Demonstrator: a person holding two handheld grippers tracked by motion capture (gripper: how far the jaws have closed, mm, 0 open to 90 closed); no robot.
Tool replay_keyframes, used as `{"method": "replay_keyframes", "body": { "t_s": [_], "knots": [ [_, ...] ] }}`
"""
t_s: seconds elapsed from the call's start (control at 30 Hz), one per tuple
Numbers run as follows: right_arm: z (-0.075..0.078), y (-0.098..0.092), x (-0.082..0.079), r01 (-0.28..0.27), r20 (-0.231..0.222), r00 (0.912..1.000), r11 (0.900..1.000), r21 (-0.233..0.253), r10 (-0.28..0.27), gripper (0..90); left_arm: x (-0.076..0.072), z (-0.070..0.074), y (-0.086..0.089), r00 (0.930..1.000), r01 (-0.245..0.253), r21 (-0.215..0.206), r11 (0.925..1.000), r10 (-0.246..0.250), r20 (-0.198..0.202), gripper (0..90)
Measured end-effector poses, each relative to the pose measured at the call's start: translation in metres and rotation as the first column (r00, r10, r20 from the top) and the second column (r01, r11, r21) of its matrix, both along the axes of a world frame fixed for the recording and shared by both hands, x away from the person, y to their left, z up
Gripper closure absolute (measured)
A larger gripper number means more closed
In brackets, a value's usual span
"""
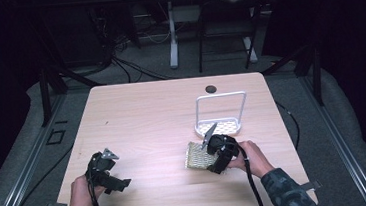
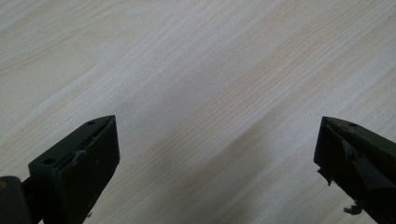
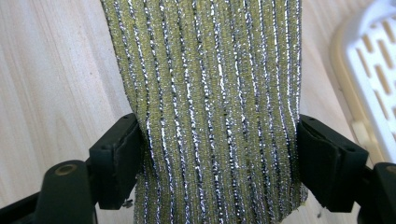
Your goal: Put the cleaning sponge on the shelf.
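Item 1, your left gripper (image 1: 119, 184): it sits at the near left of the table (image 1: 142, 116), held in your left hand (image 1: 81, 194). In the left gripper view its jaws stand wide apart with bare pale wood grain between and ahead of them, so it is released and grasps nothing. A cable trails back from it toward you.

Item 2, the scouring pad (image 1: 199, 155): a flat pad of yellow-green weave with silver threads running in stripes. It lies on the wood to the right of your left gripper, well apart from it. In the right gripper view the pad (image 3: 205, 102) runs forward from between the jaws, stripes pointing away from the camera.

Item 3, your right gripper (image 1: 215, 166): held in your right hand (image 1: 252, 158) at the near end of the pad. Its jaws press against the pad's two long edges, one on each side, so it is clenched on the pad.

Item 4, the white rack (image 1: 221, 113): a slotted white base with an upright wire frame, standing just beyond your right gripper and the pad. In the right gripper view its slotted base (image 3: 373, 60) shows ahead and to the right of the jaws, beside the pad's edge.

Item 5, a dark round hole (image 1: 211, 88) in the tabletop, beyond the rack.
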State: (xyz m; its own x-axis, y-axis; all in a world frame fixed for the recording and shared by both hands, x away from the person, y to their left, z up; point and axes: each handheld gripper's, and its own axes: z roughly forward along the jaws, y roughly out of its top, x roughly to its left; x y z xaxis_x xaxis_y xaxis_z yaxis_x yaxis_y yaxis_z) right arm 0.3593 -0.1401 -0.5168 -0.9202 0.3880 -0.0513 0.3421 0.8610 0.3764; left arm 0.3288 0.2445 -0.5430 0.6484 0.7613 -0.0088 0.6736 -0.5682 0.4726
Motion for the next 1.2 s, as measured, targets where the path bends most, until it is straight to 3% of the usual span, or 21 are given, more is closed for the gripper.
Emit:
{"method": "replay_keyframes", "body": {
  "t_s": [0.07,0.33,0.6,1.2],
  "knots": [
    [0.004,-0.008,0.0,0.047,0.003,0.9989,0.999,0.014,-0.047,22.1,0.0,0.0,-0.001,1.0,-0.001,0.003,1.0,0.001,0.003,0.4],
    [0.009,-0.02,-0.001,0.113,0.02,0.9934,0.994,0.012,-0.113,22.1,0.001,0.0,0.0,1.0,-0.005,-0.002,1.0,0.005,0.0,0.5],
    [0.013,-0.033,0.003,0.205,0.034,0.978,0.979,0.019,-0.206,22.2,0.0,0.0,0.001,0.9999,-0.011,-0.002,0.9999,0.011,0.006,0.5],
    [0.018,-0.043,0.007,0.284,0.054,0.9568,0.958,0.035,-0.286,22.6,0.001,0.001,0.001,1.0,-0.006,-0.003,1.0,0.006,0.007,0.5]
  ]
}}
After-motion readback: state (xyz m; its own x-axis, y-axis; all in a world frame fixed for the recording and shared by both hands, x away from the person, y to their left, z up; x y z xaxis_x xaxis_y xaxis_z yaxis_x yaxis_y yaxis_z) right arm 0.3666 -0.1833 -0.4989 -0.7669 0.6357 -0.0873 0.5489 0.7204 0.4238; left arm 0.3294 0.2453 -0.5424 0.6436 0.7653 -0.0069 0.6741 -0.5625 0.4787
